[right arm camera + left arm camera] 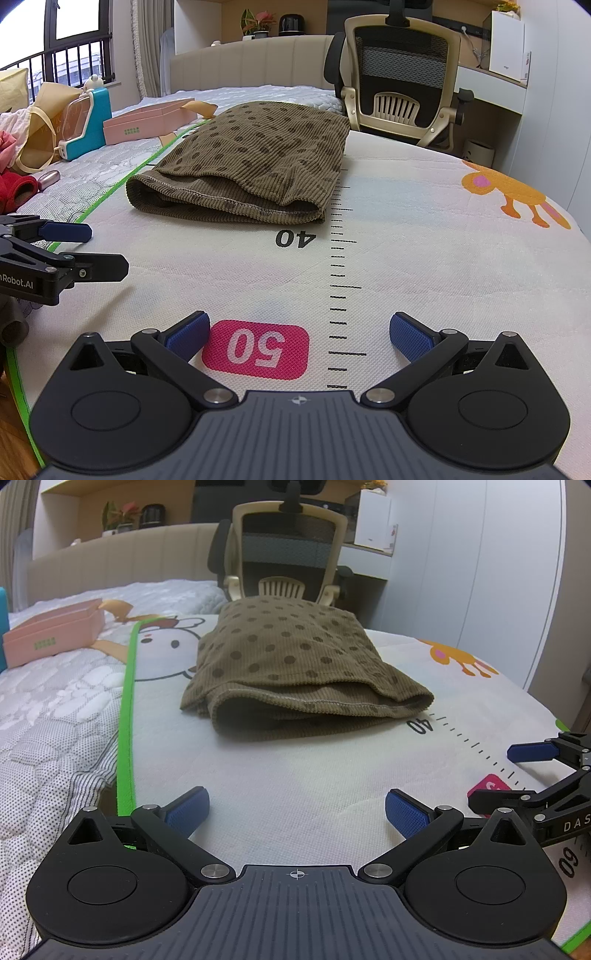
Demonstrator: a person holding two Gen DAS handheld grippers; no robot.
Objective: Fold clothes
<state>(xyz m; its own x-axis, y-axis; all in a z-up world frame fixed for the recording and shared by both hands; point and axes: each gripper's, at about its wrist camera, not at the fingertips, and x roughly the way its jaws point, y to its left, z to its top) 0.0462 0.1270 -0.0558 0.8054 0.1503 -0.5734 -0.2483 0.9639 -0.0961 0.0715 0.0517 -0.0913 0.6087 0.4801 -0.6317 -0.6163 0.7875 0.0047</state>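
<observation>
Through my left wrist camera, my left gripper (297, 814) is spread wide and holds nothing, low over the white play mat (314, 797) that covers the bed. The garment (291, 664) lies ahead of it, well apart, already doubled into a thick bundle. It is brown ribbed corduroy with darker dots, soft and limp, with a stitched hem along the near edge. Under that hem the layers gape a little. My worry here is catching only the top layer. The ribbed cloth would then peel away from the rest and the bundle would open. My right gripper (532, 753) shows at the right edge. The mat's green border (127, 716) runs down the left, and past it a pink box (55, 635) sits on the quilted mattress.

Through my right wrist camera, my right gripper (299, 334) is also released and empty, above the pink "50" patch (255, 350) printed on the mat. The garment (251, 162) lies ahead and to the left, its right side at the printed ruler line (341, 258). The mat looks finely woven and smooth, so I judge a sideways drag would slide the whole bundle instead of folding it. My left gripper (88, 251) is near on the left; if both reach for the hem at once, the fingers could collide. An office chair (402, 81) stands beyond the bed.
</observation>
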